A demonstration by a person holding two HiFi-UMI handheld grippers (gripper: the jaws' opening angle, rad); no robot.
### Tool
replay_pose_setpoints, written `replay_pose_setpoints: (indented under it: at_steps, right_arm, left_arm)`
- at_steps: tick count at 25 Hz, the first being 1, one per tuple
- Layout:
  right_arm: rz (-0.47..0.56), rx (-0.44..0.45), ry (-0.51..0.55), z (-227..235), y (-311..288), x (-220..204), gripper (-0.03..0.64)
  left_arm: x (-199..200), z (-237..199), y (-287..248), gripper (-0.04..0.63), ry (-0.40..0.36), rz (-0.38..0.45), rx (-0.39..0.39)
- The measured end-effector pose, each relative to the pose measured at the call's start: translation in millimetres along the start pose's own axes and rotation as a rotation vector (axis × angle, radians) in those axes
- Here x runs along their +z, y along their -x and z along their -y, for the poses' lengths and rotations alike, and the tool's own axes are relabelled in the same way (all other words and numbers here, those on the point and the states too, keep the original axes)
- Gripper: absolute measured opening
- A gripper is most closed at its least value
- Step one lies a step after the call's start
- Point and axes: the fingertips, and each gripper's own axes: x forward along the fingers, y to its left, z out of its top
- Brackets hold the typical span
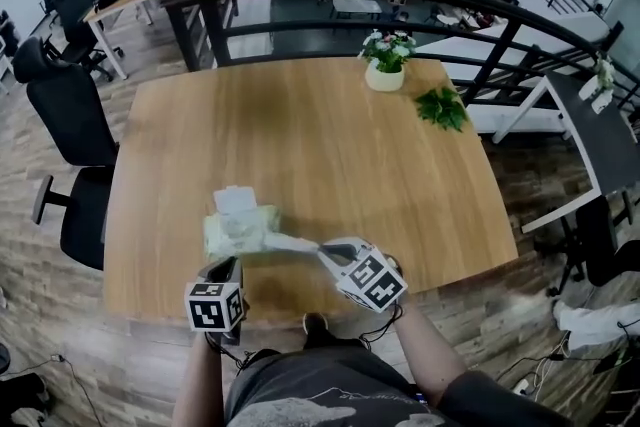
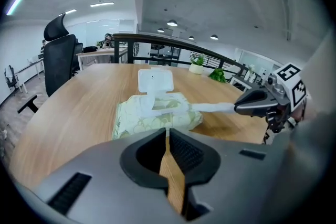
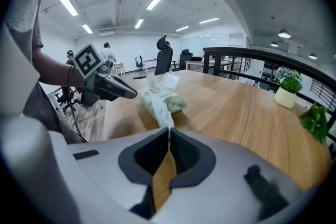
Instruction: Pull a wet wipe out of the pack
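Right claw (image 1: 324, 250) on wipe (image 1: 292, 242) from pack (image 1: 238, 231)

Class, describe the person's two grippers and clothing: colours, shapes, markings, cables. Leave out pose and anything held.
The left gripper and right gripper share smooth grey shells, dark tapered jaws with black ribbed pads, and a white cube each bearing black square markers. Thin black cables trail from them. The person wears a dark grey short-sleeved T-shirt with a pale print.
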Motion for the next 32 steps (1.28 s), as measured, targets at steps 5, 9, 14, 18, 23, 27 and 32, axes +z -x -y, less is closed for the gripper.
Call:
replay_pose_setpoints:
  at_steps: [5,9,14,18,23,27,32]
  right_arm:
    - [-0.005,-0.035,-0.005,-28.3,6.7,4.1,0.029]
    - [0.012,-0.066,-0.007,-58.5,11.7,15.4,0.029]
    - [0.041,-0.104,-0.003,-99.5,21.0,25.3,0.029]
    - [0.06,-0.135,-0.008,-136.3,31.4,23.5,0.029]
    - [0.06,-0.152,-0.024,-189.9,41.4,12.6,0.029]
    - [0.048,-0.167,-0.023,-227.8,51.4,4.4,0.029]
    - [0.061,-0.201,-0.029,-263.9,65.4,2.2,0.029]
  left_arm:
    - [-4.7,2.0,27.1,0.015,-0.011,0.048,-0.042]
    - [-13.0,-3.8,54.8,0.015,-0.025,0.085,-0.057]
    - [-28.2,-11.3,90.5,0.015,-0.054,0.128,-0.071]
    - [-50.4,-12.6,120.2,0.015,-0.062,0.148,-0.101]
    - [-85.8,-15.8,155.0,0.015,-0.069,0.15,-0.131]
    - [-106.4,-18.2,181.1,0.015,-0.065,0.16,-0.146]
    - [-125.8,-8.5,211.3,0.015,-0.075,0.186,-0.206]
